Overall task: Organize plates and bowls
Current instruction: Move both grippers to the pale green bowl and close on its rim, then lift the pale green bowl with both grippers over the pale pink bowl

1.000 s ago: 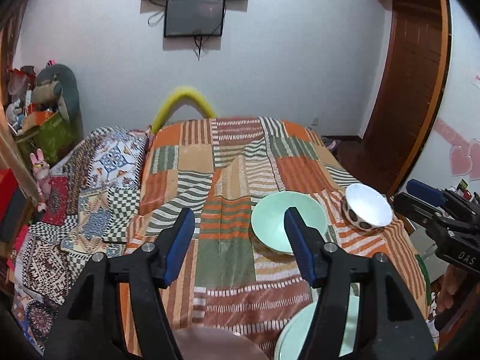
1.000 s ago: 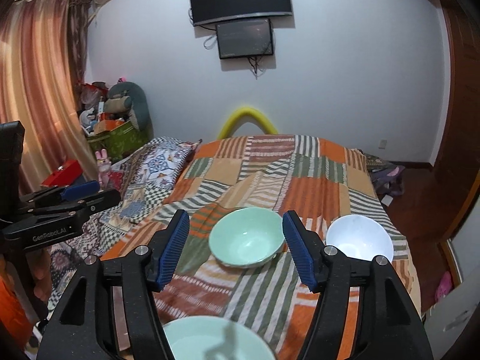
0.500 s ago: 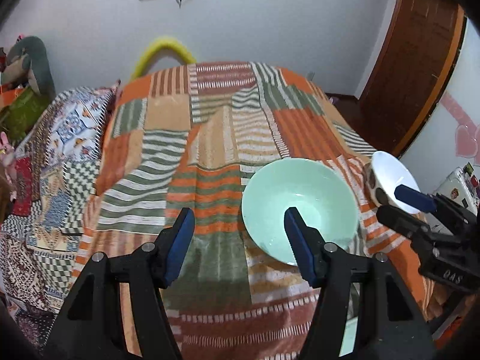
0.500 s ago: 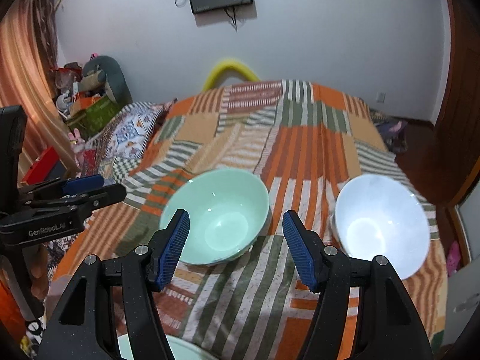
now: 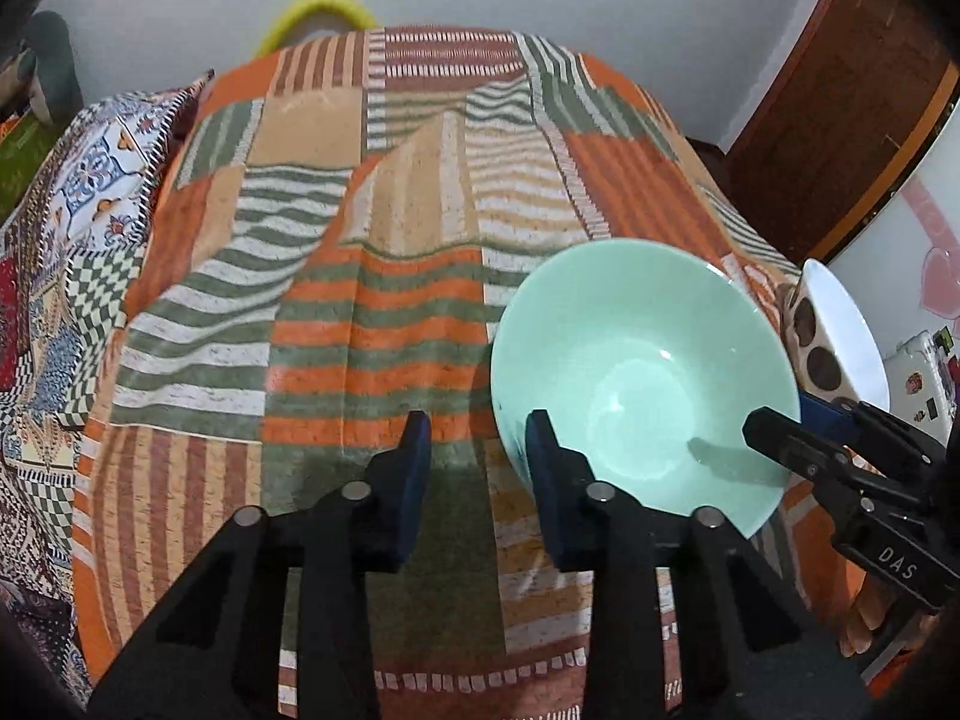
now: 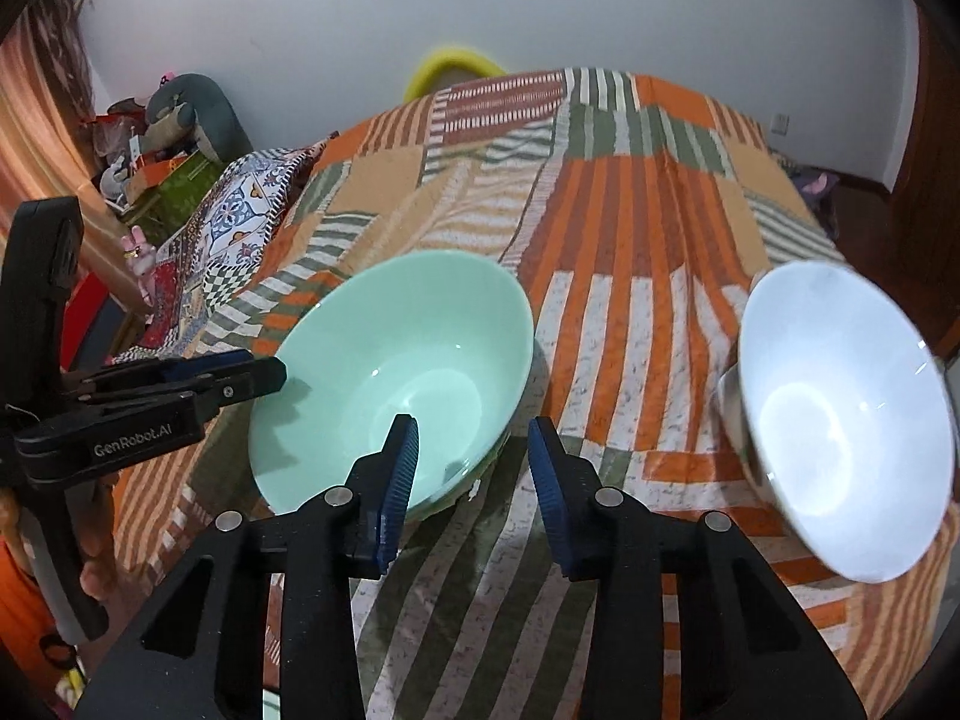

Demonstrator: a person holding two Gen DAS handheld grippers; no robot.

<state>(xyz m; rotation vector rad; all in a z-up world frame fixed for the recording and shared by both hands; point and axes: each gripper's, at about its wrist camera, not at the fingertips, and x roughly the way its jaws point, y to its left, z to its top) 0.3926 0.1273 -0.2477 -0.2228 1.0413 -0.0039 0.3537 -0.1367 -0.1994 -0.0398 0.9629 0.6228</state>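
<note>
The mint-green bowl (image 5: 645, 387) rests upright on the striped patchwork bedspread (image 5: 372, 324) and serves as the reference point.

Left gripper (image 5: 477, 450): jaws parted, nothing held. The two blue pads straddle the near-left rim of the mint-green bowl, one pad outside the wall and one over the interior. Contact with the rim cannot be confirmed.

Right gripper (image 6: 471, 456): jaws parted, nothing held. It straddles the near-right rim of the mint-green bowl (image 6: 393, 378), with the left pad over the interior and the right pad over the bedspread (image 6: 630, 312) just beside the bowl. In the left wrist view, its tip (image 5: 798, 444) sits at the right edge of the bowl.

White bowl (image 6: 840, 420): located to the right of the mint-green bowl, apart from it, on the bedspread. Its outer wall carries dark round spots (image 5: 822, 354).

A patterned pillow (image 6: 240, 234) lies beyond the mint-green bowl to the left.
</note>
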